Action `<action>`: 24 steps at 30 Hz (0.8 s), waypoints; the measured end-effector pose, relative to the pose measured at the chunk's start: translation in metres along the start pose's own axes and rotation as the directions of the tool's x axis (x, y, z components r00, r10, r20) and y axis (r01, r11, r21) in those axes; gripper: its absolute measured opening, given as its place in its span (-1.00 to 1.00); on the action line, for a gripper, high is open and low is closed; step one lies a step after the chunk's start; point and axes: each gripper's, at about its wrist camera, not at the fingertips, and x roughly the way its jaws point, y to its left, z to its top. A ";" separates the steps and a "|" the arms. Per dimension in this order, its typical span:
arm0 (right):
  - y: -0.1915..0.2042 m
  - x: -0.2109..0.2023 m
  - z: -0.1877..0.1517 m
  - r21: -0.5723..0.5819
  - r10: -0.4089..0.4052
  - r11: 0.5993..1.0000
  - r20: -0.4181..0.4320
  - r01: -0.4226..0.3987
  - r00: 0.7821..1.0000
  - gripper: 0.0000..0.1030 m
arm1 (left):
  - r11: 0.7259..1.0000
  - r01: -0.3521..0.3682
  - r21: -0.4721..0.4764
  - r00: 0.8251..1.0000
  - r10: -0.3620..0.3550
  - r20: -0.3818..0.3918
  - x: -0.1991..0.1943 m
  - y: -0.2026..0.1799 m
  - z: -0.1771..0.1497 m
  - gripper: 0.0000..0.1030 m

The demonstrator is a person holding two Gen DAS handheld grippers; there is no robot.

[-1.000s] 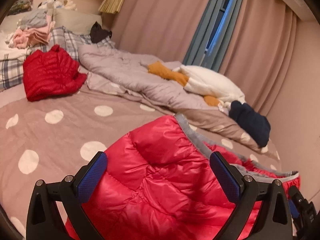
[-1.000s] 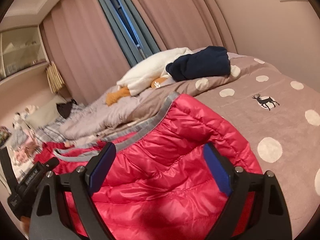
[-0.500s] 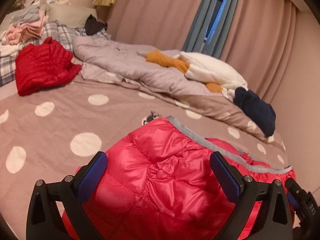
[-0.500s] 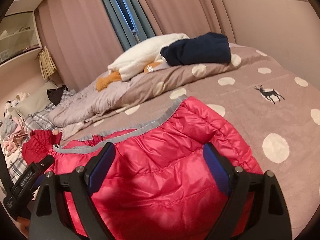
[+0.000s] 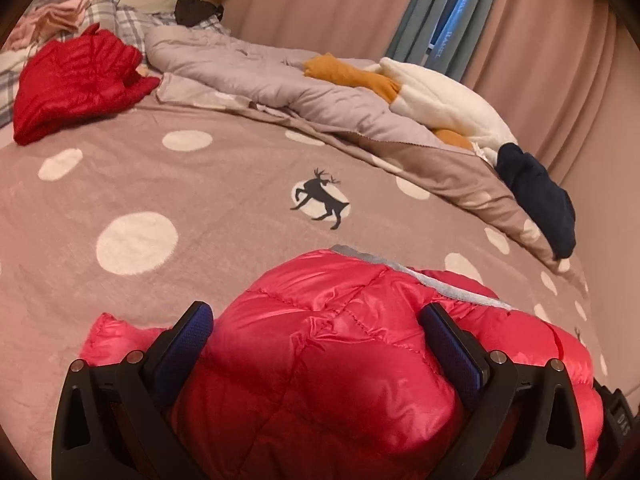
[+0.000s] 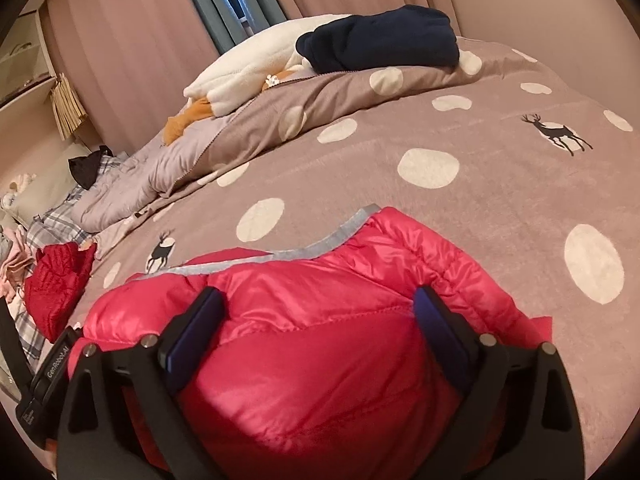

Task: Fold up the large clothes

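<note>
Polka-dot bedspread (image 5: 168,184) carries glossy, puffy pink jacket (image 5: 332,344), grey-trimmed.

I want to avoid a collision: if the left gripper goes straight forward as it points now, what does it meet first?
The left gripper would probably meet the pink down jacket first; the fabric already bulges between its open fingers. Beyond lies the dotted bedspread. Depth is uncertain.

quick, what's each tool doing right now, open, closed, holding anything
Left tool: open, fingers wide on either side of the pink puffer jacket, not clamping it.
Right tool: open, also straddling the jacket, not clamped on it.
</note>
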 end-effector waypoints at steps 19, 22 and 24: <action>0.028 -0.025 0.005 -0.052 -0.012 0.999 0.005 0.013 1.000 0.94 | 0.997 -0.071 -0.024 0.997 0.071 0.002 -0.035 0.011 0.006 0.98; 0.042 -0.043 0.002 -0.079 0.036 0.996 0.024 -0.034 0.999 0.94 | 0.992 -0.042 -0.122 0.999 0.044 0.015 -0.061 0.032 0.007 0.98; 0.051 -0.050 -0.005 -0.120 0.035 0.992 0.019 -0.032 0.999 0.94 | 0.983 -0.035 -0.182 0.999 0.039 0.016 -0.075 0.047 0.006 0.98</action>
